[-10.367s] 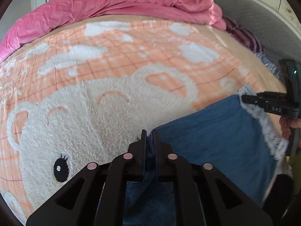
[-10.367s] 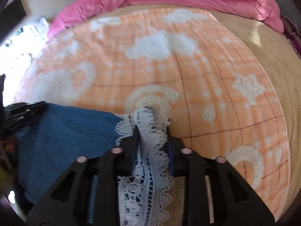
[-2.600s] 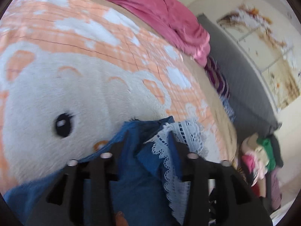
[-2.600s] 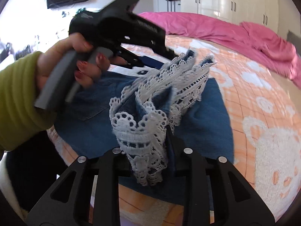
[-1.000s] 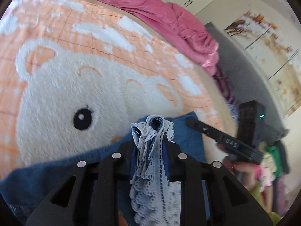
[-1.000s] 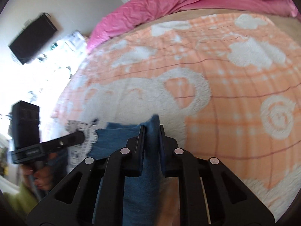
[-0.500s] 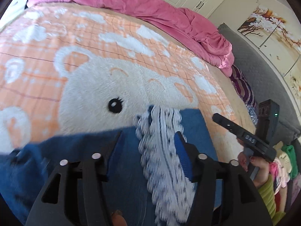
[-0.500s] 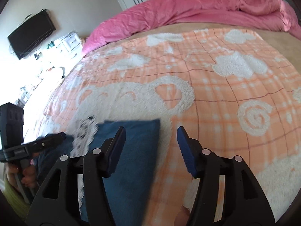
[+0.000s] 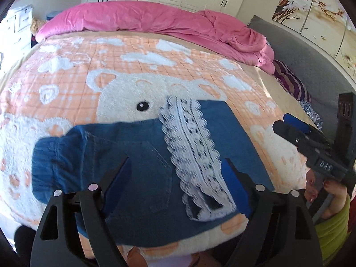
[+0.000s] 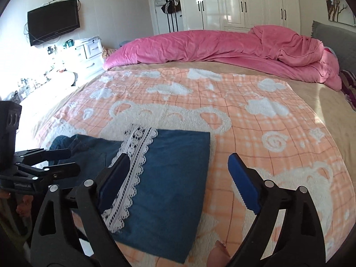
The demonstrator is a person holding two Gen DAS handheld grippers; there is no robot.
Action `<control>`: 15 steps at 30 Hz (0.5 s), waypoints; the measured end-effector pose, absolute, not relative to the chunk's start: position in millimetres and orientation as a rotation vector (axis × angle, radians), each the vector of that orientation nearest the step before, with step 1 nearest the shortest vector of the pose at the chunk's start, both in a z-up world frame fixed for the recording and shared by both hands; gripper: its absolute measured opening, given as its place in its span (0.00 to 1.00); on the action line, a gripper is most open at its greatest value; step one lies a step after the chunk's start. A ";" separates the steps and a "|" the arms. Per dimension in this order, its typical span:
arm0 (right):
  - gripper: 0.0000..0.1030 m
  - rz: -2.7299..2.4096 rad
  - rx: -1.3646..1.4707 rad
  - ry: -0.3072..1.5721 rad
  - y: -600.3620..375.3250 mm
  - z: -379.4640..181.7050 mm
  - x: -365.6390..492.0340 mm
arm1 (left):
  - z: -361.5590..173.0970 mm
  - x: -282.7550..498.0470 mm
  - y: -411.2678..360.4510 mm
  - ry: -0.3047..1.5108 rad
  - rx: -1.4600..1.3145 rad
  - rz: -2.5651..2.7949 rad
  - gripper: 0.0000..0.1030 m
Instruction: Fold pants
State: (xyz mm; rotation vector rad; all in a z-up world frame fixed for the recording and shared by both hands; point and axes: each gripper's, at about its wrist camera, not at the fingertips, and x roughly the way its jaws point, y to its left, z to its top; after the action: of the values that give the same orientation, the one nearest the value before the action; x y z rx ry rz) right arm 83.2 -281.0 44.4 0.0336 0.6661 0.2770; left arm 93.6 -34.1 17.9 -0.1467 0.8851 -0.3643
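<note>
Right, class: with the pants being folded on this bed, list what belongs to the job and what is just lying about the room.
Part of the job:
- blue denim pants, folded on the blanket
- their white lace trim
- left gripper, open
- right gripper, open

Just lying about:
- pink duvet
- bear blanket (only the work surface)
- wall TV
- white wardrobe

A wide bed [image 10: 311,102] with a tan sheet carries an orange-and-white checked fleece blanket [image 10: 255,133] with a bear pattern. Folded blue denim pants with a white lace hem [image 10: 169,178] lie flat on the blanket's near part. A crumpled pink duvet [image 10: 222,46] lies along the far edge.
</note>
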 end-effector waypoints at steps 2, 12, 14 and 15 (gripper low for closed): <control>0.82 0.258 0.015 0.665 -281.0 43.6 76.3 | 13.7 89.8 -36.7 0.908 -0.165 -0.374 0.79; 0.84 0.249 -0.004 0.740 -278.6 23.1 60.3 | -14.9 74.6 -40.1 1.014 -0.251 -0.391 0.79; 0.85 0.262 0.018 0.772 -278.6 14.6 58.8 | -19.4 74.0 -39.5 1.032 -0.262 -0.393 0.79; 0.85 0.268 0.032 0.789 -278.8 10.6 58.9 | -21.8 73.6 -39.1 1.040 -0.269 -0.394 0.79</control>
State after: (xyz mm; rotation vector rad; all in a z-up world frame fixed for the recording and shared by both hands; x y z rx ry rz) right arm 58.9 -278.8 10.6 0.0320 0.7885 0.2682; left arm 73.6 -39.1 -21.8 -0.2690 1.0401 -0.3936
